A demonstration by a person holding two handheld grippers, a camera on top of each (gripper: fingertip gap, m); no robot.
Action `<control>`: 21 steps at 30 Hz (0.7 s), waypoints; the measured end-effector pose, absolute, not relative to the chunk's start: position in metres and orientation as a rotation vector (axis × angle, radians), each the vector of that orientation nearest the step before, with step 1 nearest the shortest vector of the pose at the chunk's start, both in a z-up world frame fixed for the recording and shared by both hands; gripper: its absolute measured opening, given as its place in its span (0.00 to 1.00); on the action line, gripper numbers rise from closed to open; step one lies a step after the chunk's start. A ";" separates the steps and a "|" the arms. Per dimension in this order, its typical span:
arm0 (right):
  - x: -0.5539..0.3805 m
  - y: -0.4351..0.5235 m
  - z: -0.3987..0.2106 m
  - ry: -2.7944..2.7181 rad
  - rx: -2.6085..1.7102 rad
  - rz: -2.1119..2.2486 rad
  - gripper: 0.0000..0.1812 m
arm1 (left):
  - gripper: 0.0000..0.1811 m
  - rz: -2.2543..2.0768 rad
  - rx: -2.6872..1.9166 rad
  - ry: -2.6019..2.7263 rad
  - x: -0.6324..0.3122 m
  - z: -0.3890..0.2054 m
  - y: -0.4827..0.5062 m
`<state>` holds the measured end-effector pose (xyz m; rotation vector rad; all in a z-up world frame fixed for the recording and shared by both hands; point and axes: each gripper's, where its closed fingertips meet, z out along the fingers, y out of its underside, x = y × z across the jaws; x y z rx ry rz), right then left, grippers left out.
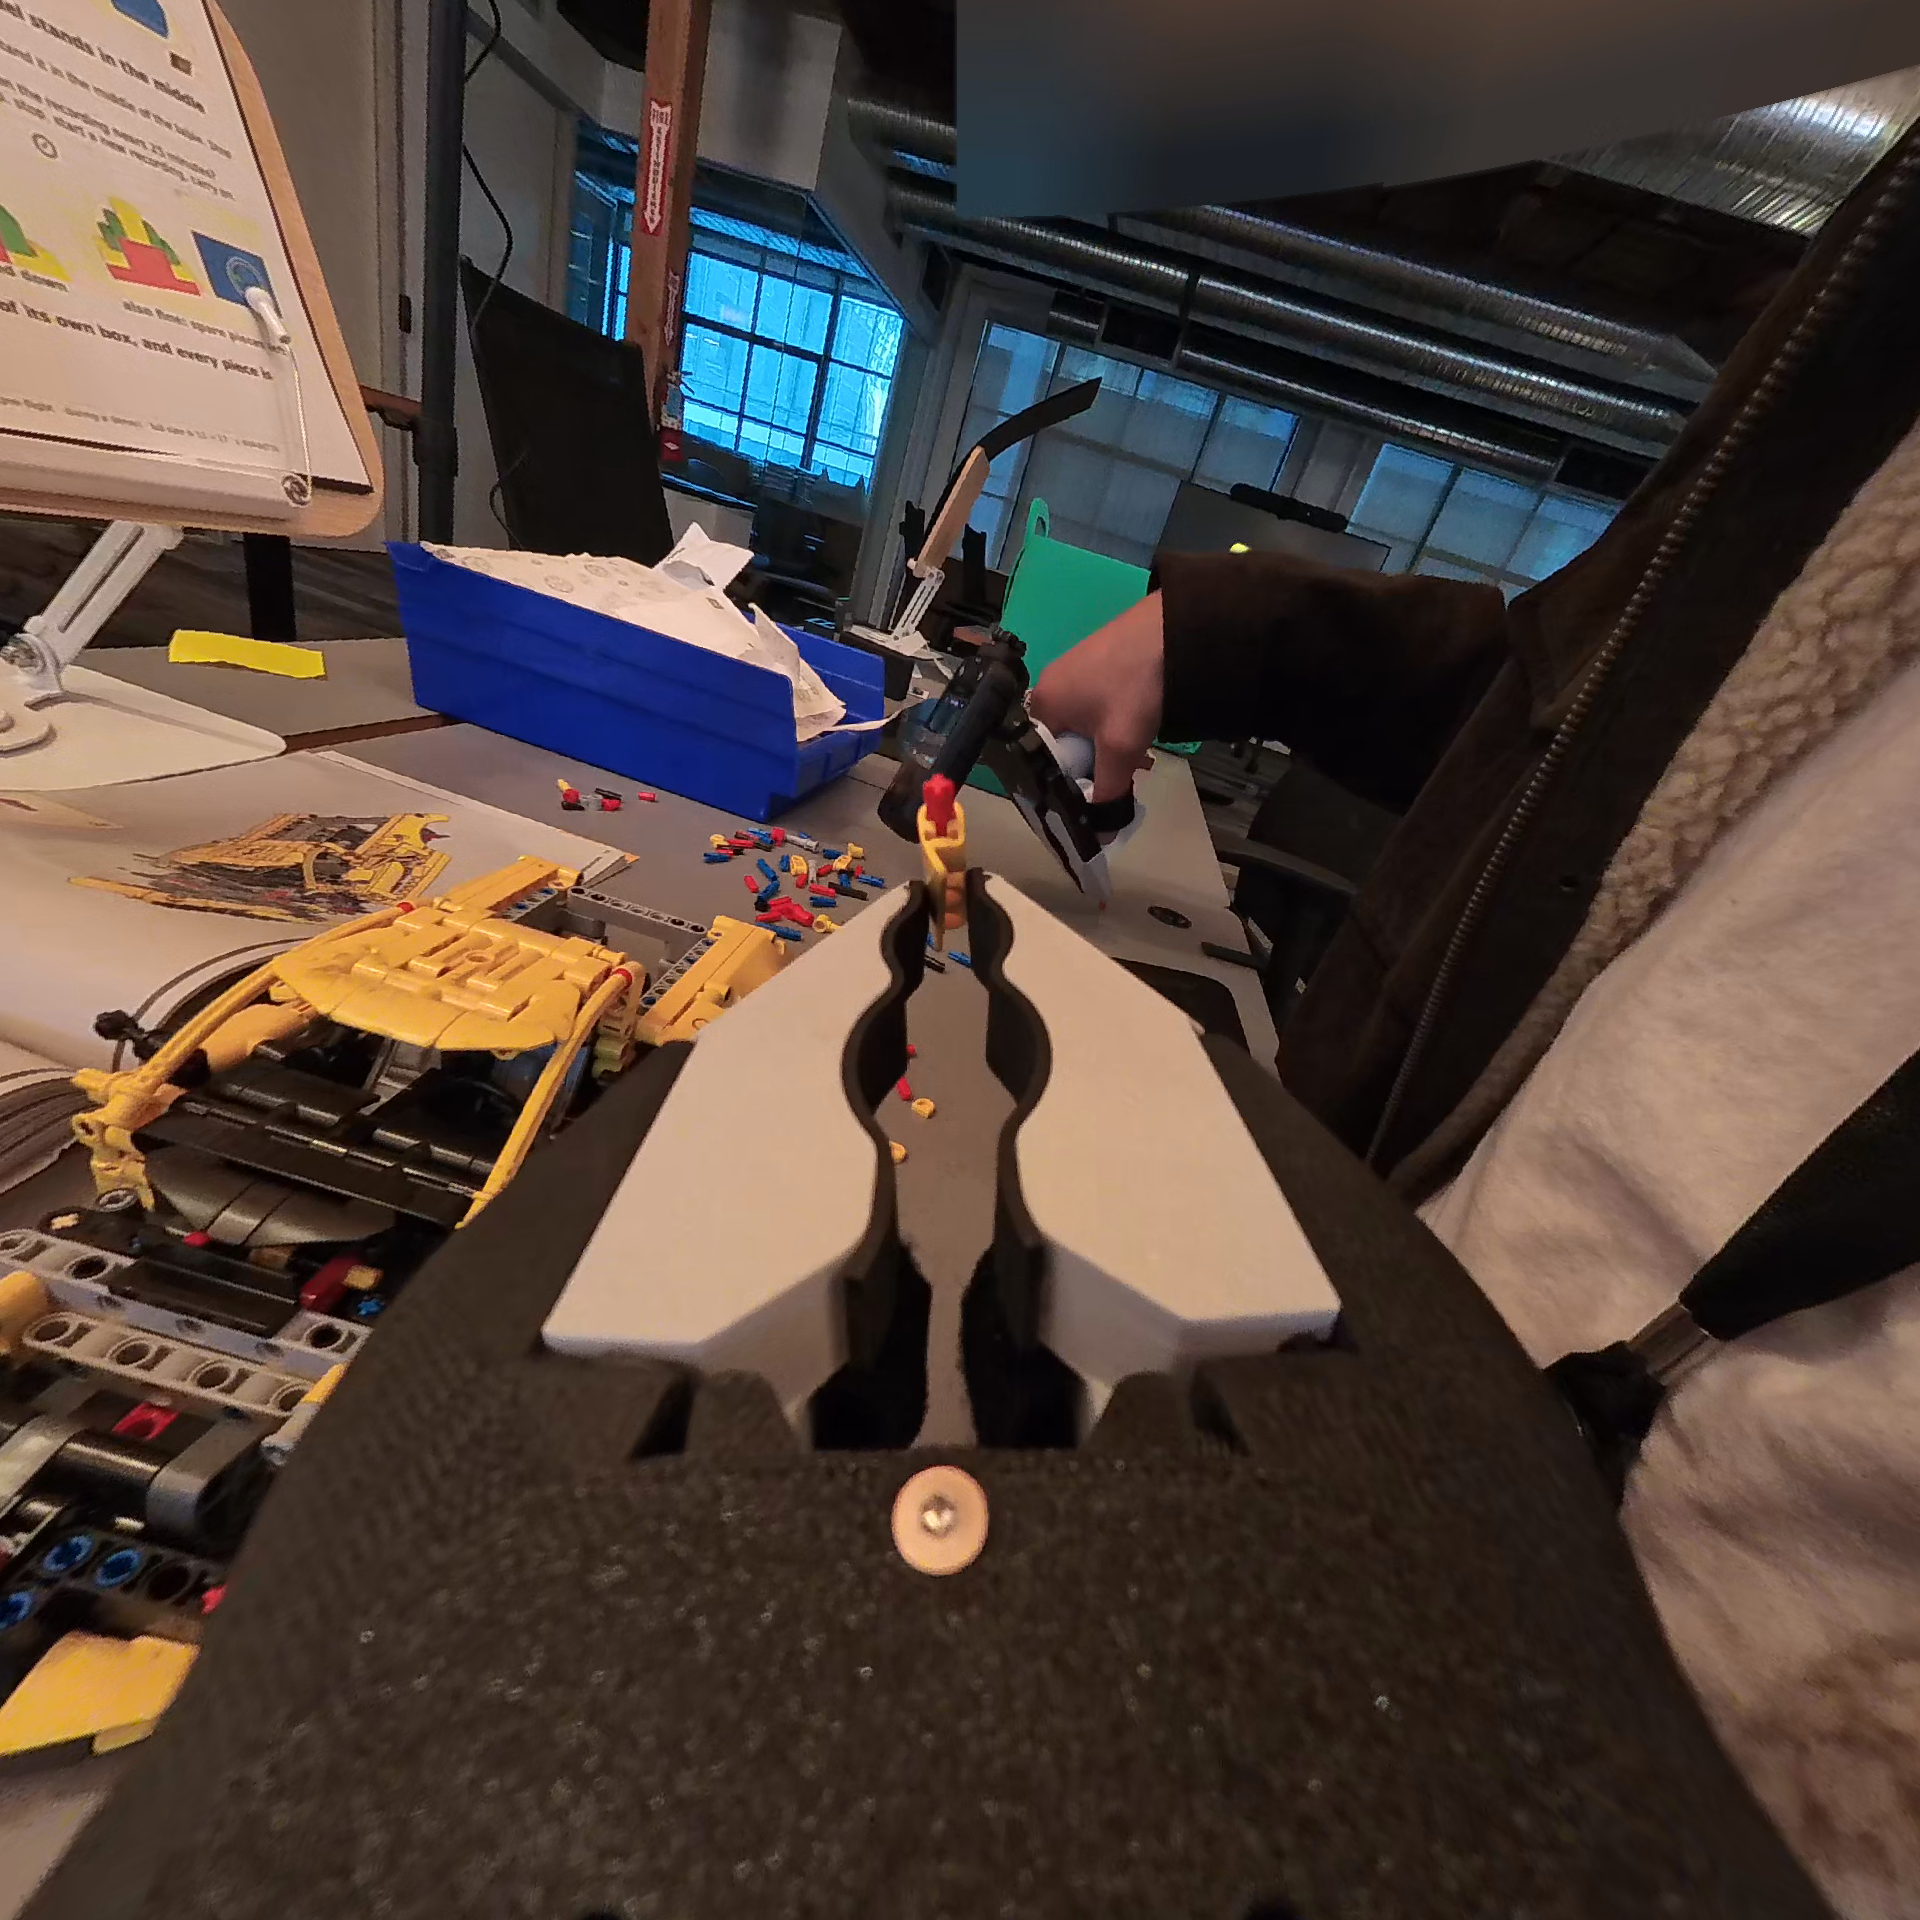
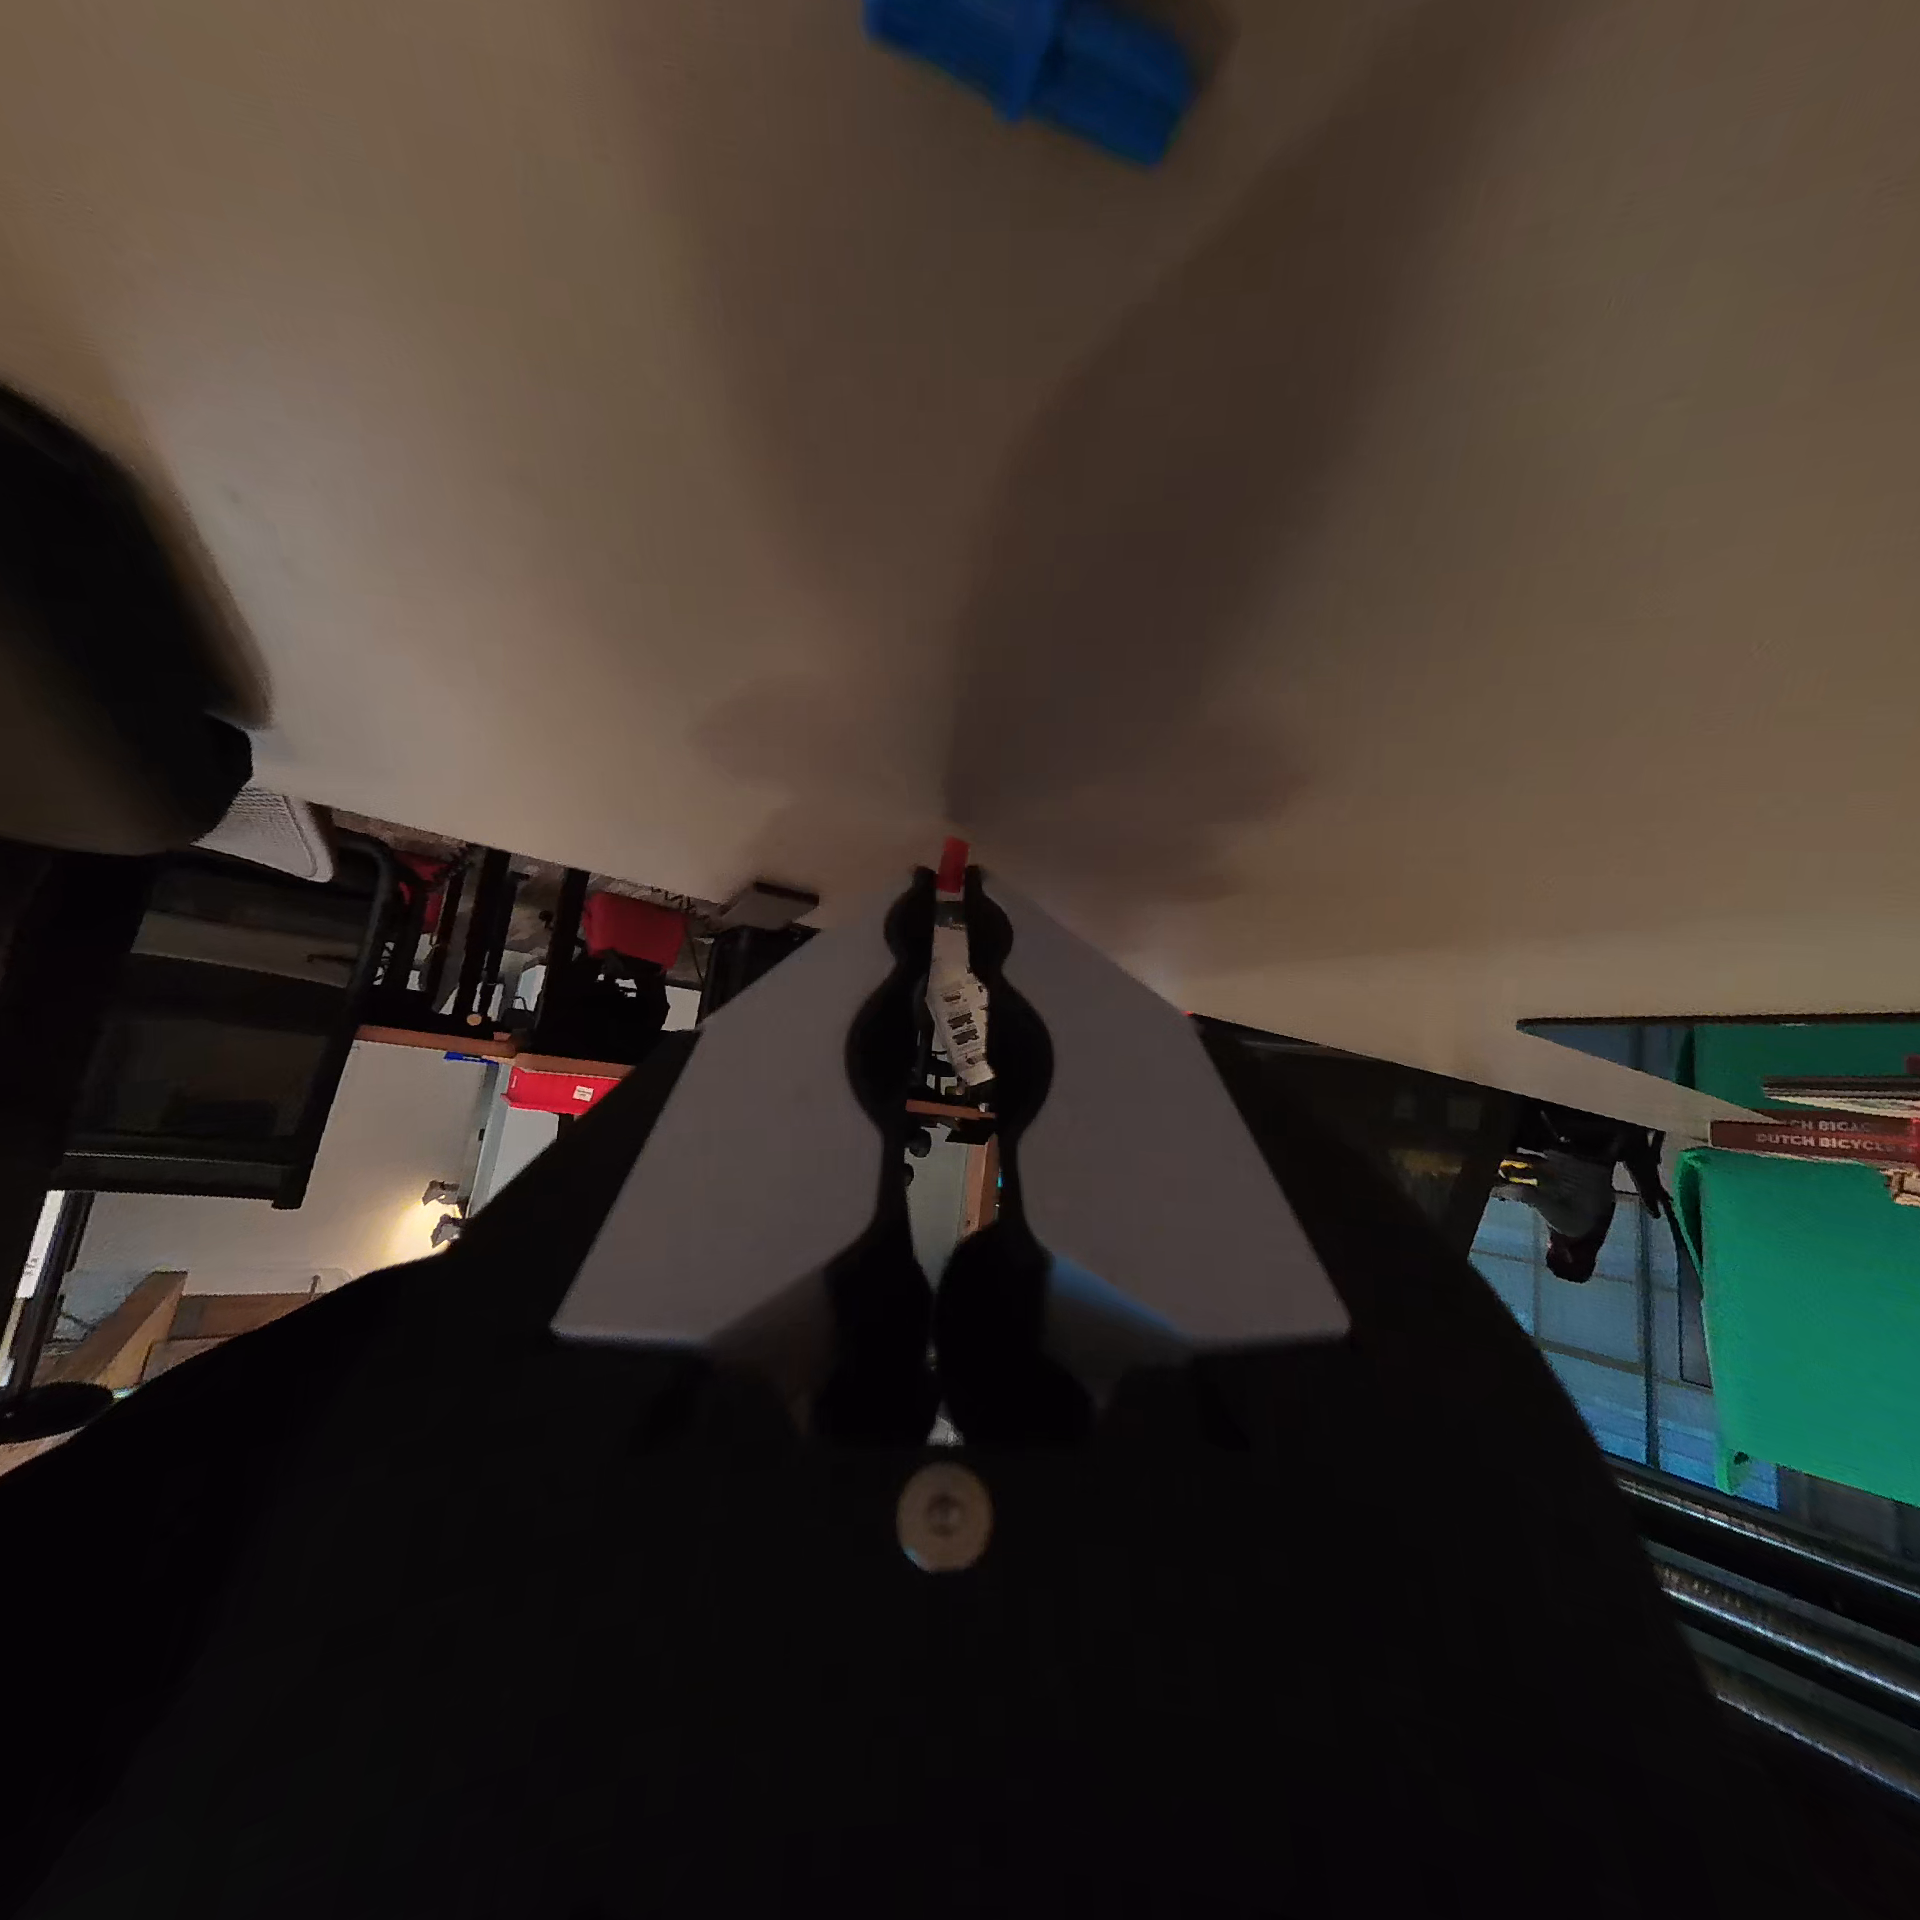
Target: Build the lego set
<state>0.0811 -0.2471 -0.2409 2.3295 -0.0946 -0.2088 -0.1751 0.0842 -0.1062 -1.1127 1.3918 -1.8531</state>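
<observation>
The left gripper (image 1: pixel 943 899) is clamping a yellow connector (image 1: pixel 943 868) with a red peg (image 1: pixel 938 802) above the table (image 1: pixel 1164 831), beside the yellow model (image 1: pixel 416 997). The right gripper (image 2: pixel 948 883) is pinching a red pin (image 2: pixel 951 860) at the tabletop — likely mid-pickup; next, lining the pin up with the connector.

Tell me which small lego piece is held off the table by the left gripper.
The yellow piece with a red pin, pinched upright in the left gripper; the other loose pieces lie scattered on the table.

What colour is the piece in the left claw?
Yellow piece with a red pin on top, clearest in the left wrist view.
</observation>
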 end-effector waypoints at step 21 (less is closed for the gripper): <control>0.078 -0.261 -0.227 -0.153 2.782 -0.137 0.09 | 0.04 -1.838 -1.120 1.423 -0.173 -0.111 0.081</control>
